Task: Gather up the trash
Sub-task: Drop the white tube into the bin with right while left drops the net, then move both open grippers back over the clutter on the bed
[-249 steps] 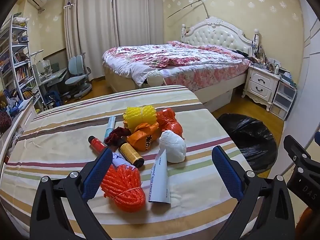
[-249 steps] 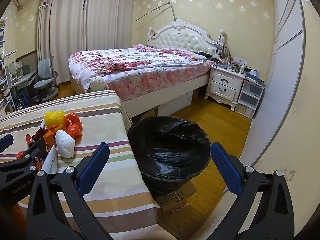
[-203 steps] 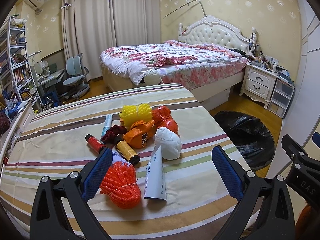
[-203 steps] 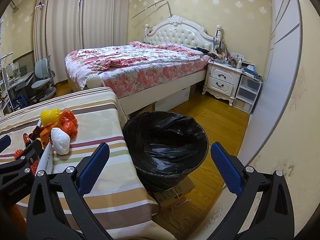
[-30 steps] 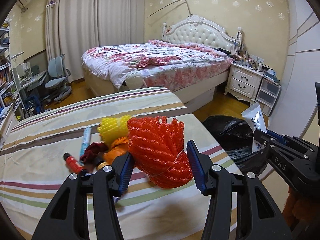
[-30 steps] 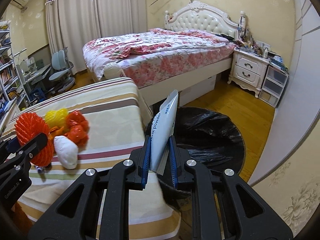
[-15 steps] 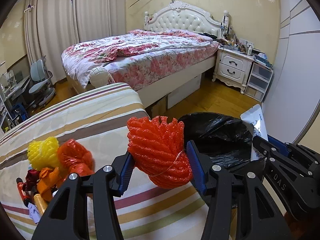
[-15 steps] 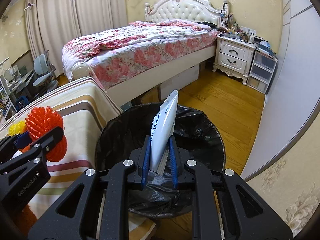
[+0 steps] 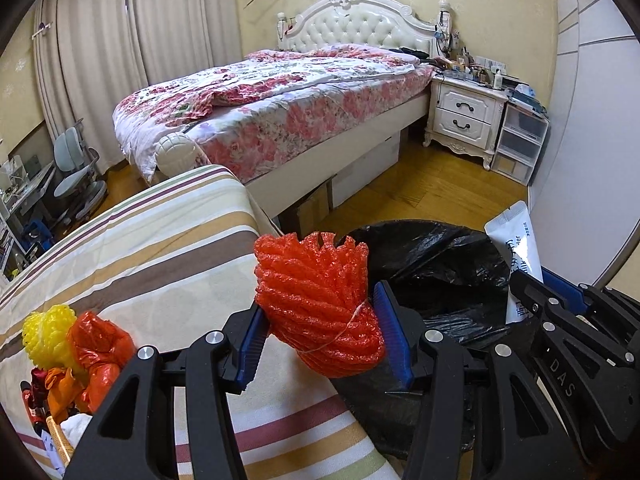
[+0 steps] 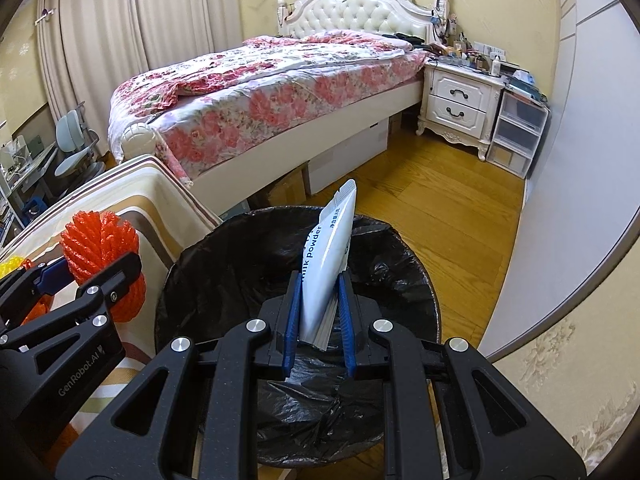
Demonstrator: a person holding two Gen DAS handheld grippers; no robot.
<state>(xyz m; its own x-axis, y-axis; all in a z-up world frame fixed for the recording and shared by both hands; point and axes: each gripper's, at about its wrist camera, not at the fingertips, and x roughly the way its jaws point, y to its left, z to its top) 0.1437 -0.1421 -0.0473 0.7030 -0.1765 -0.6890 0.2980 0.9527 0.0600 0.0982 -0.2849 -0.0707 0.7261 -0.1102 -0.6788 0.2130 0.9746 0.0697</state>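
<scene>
Both claws were loaded. The right claw (image 10: 318,312) was clamped nearly closed on the milk powder sachet (image 10: 330,256), its long axis standing upright, directly above the black-lined trash bin (image 10: 416,280), so probably just a drop left. The left claw (image 9: 320,340), partly open, squeezed the orange foam net (image 9: 316,304) over the bin's rim on the tabletop (image 9: 160,260) side, so not quite as centred. Remaining trash sat on the tabletop, well away from the bin.
</scene>
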